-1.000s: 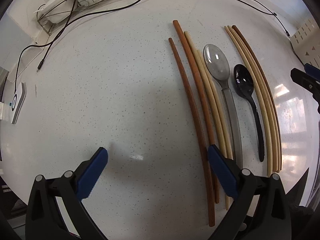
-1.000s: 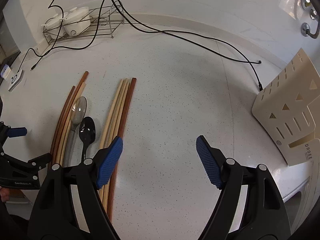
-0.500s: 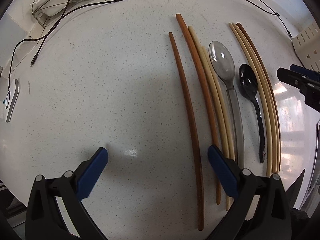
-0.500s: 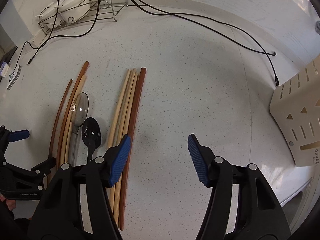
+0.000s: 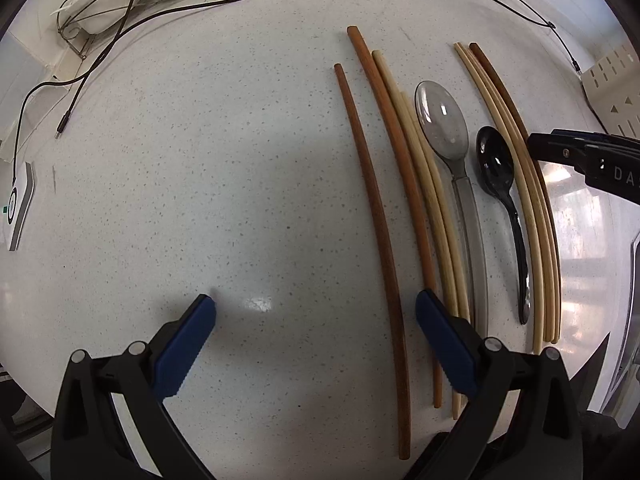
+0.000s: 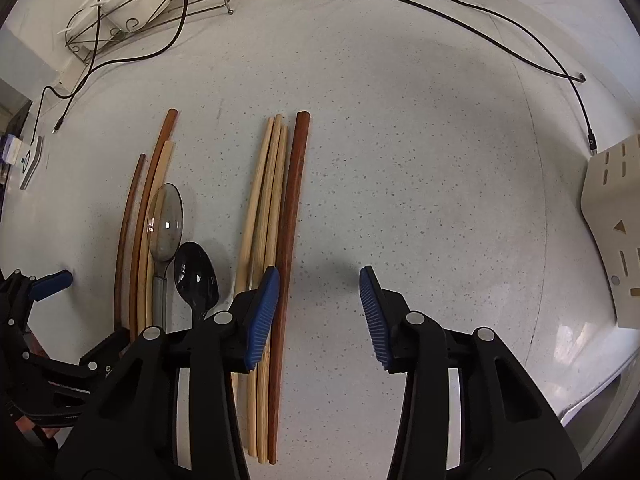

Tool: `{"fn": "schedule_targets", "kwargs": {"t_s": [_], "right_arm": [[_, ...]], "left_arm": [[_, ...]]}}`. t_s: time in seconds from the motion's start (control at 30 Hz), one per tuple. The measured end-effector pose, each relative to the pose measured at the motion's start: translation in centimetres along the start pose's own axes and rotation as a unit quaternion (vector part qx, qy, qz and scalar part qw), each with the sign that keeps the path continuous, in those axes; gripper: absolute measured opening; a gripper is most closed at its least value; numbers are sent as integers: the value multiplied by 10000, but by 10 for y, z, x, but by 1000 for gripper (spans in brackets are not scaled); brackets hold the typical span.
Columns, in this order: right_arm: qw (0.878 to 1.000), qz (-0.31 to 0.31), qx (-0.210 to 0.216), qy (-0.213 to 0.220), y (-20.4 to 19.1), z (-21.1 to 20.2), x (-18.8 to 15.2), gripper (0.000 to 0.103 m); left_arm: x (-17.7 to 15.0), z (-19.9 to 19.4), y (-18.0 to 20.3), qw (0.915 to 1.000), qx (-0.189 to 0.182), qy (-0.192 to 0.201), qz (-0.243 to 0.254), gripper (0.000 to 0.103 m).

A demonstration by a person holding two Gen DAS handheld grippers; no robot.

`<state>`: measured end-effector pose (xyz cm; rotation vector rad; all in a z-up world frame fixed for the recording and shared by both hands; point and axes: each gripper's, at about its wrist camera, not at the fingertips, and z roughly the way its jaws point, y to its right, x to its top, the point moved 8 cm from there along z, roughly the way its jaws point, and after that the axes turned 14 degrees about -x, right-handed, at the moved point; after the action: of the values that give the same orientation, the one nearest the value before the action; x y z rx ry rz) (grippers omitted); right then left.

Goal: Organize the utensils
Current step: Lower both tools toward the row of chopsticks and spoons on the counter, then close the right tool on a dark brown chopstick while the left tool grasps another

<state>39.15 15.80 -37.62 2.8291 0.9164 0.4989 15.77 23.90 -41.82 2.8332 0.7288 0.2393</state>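
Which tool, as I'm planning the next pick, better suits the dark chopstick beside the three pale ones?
Right. The right tool hangs over the dark chopstick, which lies between its closing jaws, near one pad. The left tool straddles a reddish chopstick across the row.

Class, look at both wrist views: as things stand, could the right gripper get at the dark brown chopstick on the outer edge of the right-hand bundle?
Probably yes. The dark brown chopstick lies just inside the right gripper, whose jaws are closing with nothing over it; the pale chopsticks touching it might get pinched too.
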Motion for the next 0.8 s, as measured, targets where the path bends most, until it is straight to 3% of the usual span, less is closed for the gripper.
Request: {"fn": "schedule_targets", "kwargs": {"t_s": [0.37,0.47,0.63,0.8], "right_arm": [[9986,-314,-223,-354,-21,8,10,40],[9985,-323,-263,-367,-21,9,12,34],[9978,-382,-288,-451,-21,11,14,11],[9975,-413,-253,-507,-26,12,12,6]], "left_arm": [[4,6,1,9999,15,-135,-53,99],[5,5,3,9998,66,-177,6,98],[9,0,17,9993,-20,-320,188,77],[10,-5,33,9978,-22,-499,426,47]]}}
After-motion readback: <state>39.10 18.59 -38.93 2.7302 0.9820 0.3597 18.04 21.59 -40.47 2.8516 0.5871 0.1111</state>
